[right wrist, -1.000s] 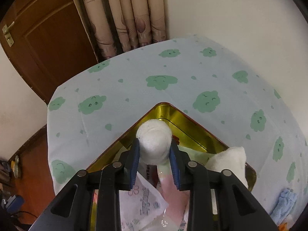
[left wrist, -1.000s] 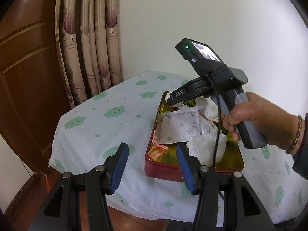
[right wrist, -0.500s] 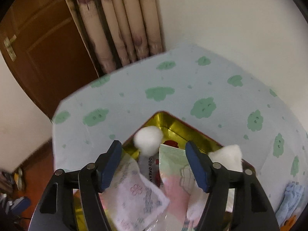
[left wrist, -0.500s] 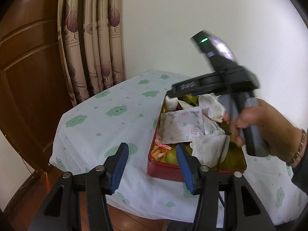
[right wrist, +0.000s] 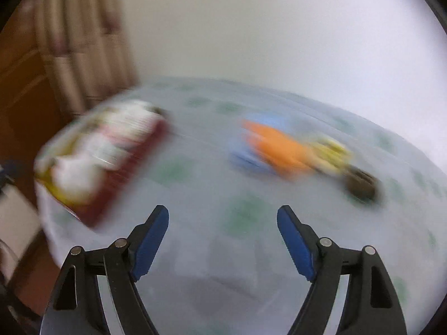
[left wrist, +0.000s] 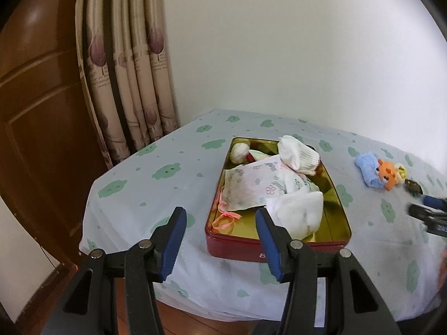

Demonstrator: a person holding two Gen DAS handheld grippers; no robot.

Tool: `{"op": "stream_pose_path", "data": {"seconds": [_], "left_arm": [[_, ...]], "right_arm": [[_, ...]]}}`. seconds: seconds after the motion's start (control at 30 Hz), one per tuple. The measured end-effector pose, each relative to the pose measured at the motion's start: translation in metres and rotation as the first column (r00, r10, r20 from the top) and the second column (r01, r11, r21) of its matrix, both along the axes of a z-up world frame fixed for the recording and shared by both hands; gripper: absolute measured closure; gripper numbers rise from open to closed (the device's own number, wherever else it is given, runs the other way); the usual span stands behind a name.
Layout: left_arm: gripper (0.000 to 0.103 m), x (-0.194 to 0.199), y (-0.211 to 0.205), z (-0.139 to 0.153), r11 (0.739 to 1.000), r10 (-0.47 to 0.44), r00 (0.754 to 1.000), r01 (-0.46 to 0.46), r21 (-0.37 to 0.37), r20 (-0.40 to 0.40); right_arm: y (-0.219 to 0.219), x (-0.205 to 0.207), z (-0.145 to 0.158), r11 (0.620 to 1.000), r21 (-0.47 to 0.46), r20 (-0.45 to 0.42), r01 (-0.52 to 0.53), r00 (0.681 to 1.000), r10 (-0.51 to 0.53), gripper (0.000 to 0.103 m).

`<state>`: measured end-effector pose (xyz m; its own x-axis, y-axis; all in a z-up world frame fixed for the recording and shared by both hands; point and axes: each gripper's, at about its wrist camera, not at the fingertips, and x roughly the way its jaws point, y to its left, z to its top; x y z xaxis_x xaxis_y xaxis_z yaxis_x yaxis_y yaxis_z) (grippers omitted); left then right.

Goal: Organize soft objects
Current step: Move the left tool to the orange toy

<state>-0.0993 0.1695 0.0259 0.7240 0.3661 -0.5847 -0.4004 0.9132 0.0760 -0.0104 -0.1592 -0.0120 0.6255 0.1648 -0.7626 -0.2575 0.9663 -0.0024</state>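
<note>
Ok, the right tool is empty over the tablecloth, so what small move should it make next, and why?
Probably carry the right tool on toward the orange plush toy and blue cloth and line it up over one of them. Its jaws are opening with nothing between them, and those soft things lie outside the red tin, which already holds the white socks.

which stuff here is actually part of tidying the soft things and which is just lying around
Part of the job:
- red tin, the container
- white socks, cotton ball and floral packet in it
- blue cloth and orange plush toy on the tablecloth

Just there:
- curtain
- wooden door
- small dark object, unclear what it is
</note>
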Motion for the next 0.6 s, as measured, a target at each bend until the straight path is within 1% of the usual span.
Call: {"op": "stream_pose_path", "data": {"seconds": [0.07,0.13,0.23,0.27,0.3,0.33,0.37,0.4,0.5,0.53,0.6], "left_arm": [[0.050,0.000,-0.008,0.000,1.000,-0.014,1.000,0.014,0.019,-0.001],[0.050,-0.001,-0.020,0.001,0.998,-0.040,0.999,0.039,0.040,0.003],[0.049,0.001,-0.040,0.001,0.993,-0.093,0.996,0.093,0.072,-0.005],[0.048,0.003,-0.050,0.000,0.989,-0.118,0.993,0.119,0.086,-0.020],[0.048,0.005,-0.057,-0.001,0.987,-0.134,0.990,0.137,0.090,-0.029],[0.048,0.006,-0.067,-0.002,0.983,-0.157,0.987,0.160,0.091,-0.039],[0.048,0.008,-0.073,-0.003,0.981,-0.171,0.984,0.175,0.089,-0.046],[0.047,0.011,-0.082,-0.004,0.978,-0.192,0.980,0.196,0.076,-0.057],[0.047,0.022,-0.105,-0.008,0.968,-0.249,0.965,0.251,0.016,-0.076],[0.047,0.027,-0.112,-0.009,0.962,-0.272,0.959,0.273,-0.002,-0.084],[0.047,0.042,-0.129,-0.012,0.946,-0.323,0.940,0.322,-0.024,-0.107]], "right_arm": [[-0.045,-0.005,-0.009,0.995,-0.038,-0.011,0.097,0.995,-0.097,0.024],[-0.087,-0.009,-0.018,0.976,-0.109,-0.008,0.190,0.981,-0.192,0.022],[-0.126,-0.013,-0.032,0.950,-0.168,-0.005,0.264,0.963,-0.269,0.022],[-0.134,-0.014,-0.035,0.947,-0.163,-0.019,0.278,0.958,-0.285,0.022],[-0.146,-0.013,-0.032,0.950,-0.091,-0.036,0.300,0.952,-0.304,0.022],[-0.151,-0.014,-0.030,0.948,-0.052,-0.024,0.315,0.948,-0.317,0.019],[-0.154,-0.014,-0.029,0.943,-0.034,-0.018,0.332,0.943,-0.333,0.014],[-0.155,-0.014,-0.029,0.940,-0.027,-0.016,0.339,0.940,-0.340,0.007],[-0.154,-0.015,-0.026,0.944,-0.009,0.001,0.329,0.944,-0.329,0.007],[-0.158,-0.015,-0.027,0.945,-0.001,0.006,0.326,0.945,-0.326,0.005],[-0.163,-0.015,-0.027,0.945,0.019,0.003,0.325,0.946,-0.325,0.003]]}}
